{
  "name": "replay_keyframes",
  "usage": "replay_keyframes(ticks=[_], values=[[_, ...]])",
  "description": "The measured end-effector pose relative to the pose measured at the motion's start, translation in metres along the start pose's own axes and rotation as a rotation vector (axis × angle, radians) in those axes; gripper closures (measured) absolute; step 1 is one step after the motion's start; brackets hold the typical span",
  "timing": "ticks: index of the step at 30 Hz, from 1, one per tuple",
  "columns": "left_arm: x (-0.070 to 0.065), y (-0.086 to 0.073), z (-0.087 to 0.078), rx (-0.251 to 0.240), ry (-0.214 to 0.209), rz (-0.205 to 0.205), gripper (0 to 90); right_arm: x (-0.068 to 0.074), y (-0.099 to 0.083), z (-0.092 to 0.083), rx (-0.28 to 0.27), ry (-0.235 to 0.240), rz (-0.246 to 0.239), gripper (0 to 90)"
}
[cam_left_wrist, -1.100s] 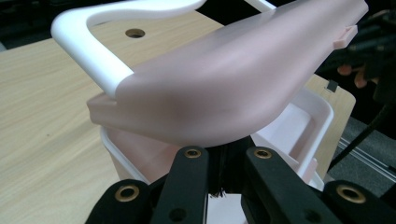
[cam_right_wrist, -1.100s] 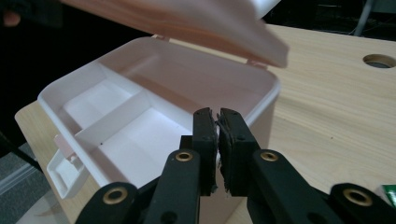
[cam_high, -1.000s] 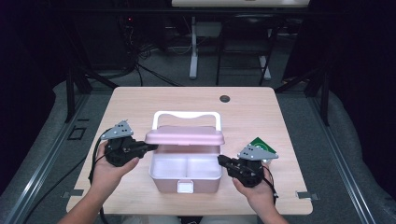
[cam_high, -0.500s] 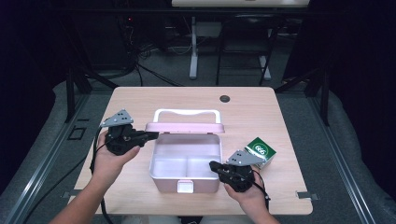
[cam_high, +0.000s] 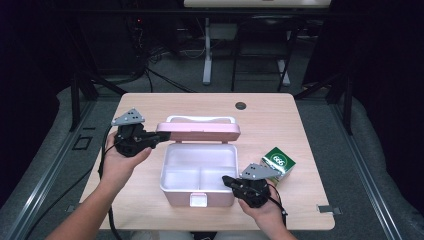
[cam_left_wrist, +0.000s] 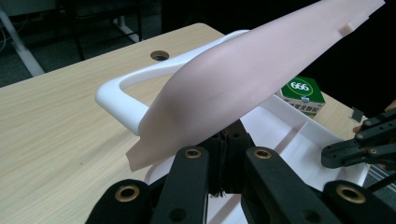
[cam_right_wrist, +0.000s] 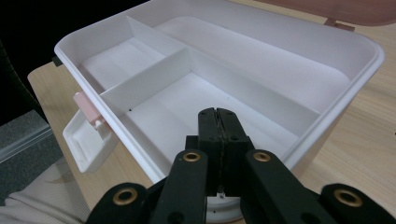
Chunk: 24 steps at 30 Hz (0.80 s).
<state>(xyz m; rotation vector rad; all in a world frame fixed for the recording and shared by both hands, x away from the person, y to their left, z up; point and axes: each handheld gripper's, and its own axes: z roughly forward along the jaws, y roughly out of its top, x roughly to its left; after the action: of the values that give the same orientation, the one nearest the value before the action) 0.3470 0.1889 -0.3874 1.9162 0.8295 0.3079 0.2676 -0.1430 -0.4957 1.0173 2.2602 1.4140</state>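
Lid up on my left jaws, nothing clamped

My left gripper (cam_high: 159, 138) has its jaws pressed together, empty, propping the pink lid (cam_left_wrist: 252, 79) from underneath; the lid could slide off and drop shut on the white box (cam_right_wrist: 359, 77). My right gripper (cam_right_wrist: 218, 122), also pinched closed and empty, hangs over the near compartment, right in the lid's path. The green carton (cam_high: 278, 161) waits just behind it.

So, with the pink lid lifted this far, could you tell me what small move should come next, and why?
Probably keep tipping the lid back with the left tool until it rests fully open. The lid stands tilted over the rear of the box, and the shut left tool sits under its edge. The right tool, also shut, rests at the box's front rim, seemingly steadying it.
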Motion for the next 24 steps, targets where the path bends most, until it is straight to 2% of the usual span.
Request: replay_keyframes(ticks=[10, 24], values=[[0.008, 0.011, 0.007, 0.003, 0.019, -0.017, 89.7, -0.003, -0.001, -0.001, -0.005, 0.01, 0.007, 90.0], [0.022, 0.014, 0.022, 0.022, 0.057, -0.047, 89.4, -0.002, -0.001, -0.001, -0.006, 0.005, 0.008, 90.0]])
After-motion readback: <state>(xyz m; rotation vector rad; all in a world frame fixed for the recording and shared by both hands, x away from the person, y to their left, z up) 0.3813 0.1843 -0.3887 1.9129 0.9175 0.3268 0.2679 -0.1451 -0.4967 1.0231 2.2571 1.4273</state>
